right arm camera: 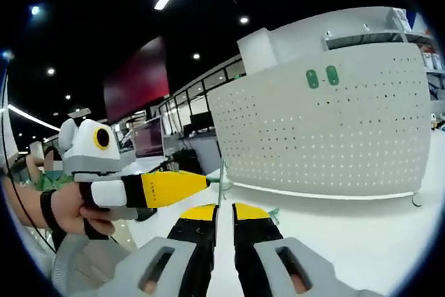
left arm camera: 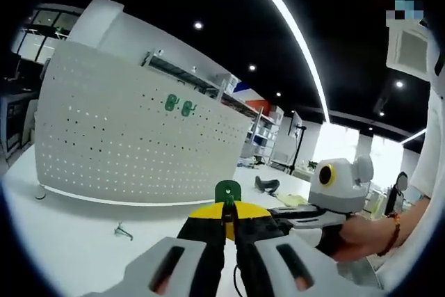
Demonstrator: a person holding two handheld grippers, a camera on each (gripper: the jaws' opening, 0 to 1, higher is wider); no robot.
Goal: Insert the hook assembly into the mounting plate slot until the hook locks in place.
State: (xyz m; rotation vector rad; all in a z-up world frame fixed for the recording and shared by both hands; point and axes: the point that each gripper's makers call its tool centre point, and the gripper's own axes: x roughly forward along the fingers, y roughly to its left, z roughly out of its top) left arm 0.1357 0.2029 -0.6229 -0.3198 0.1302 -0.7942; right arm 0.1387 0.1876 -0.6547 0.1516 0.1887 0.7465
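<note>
My left gripper (left arm camera: 229,215) is shut on a small green mounting plate (left arm camera: 227,190), held upright at its yellow tips. In the right gripper view it comes in from the left as a yellow jaw (right arm camera: 174,187), with the green plate (right arm camera: 217,180) at its end. My right gripper (right arm camera: 224,215) has its jaws close together, and a thin metal hook (right arm camera: 222,172) rises from between them, touching the green plate. A hand holds the right gripper (left arm camera: 334,189) at the right of the left gripper view.
A white pegboard (left arm camera: 132,144) (right arm camera: 334,137) stands on the white table, with two green plates (left arm camera: 179,105) (right arm camera: 322,76) mounted near its top. A loose metal hook (left arm camera: 124,231) lies on the table in front of it. A black object (left arm camera: 266,186) sits farther back.
</note>
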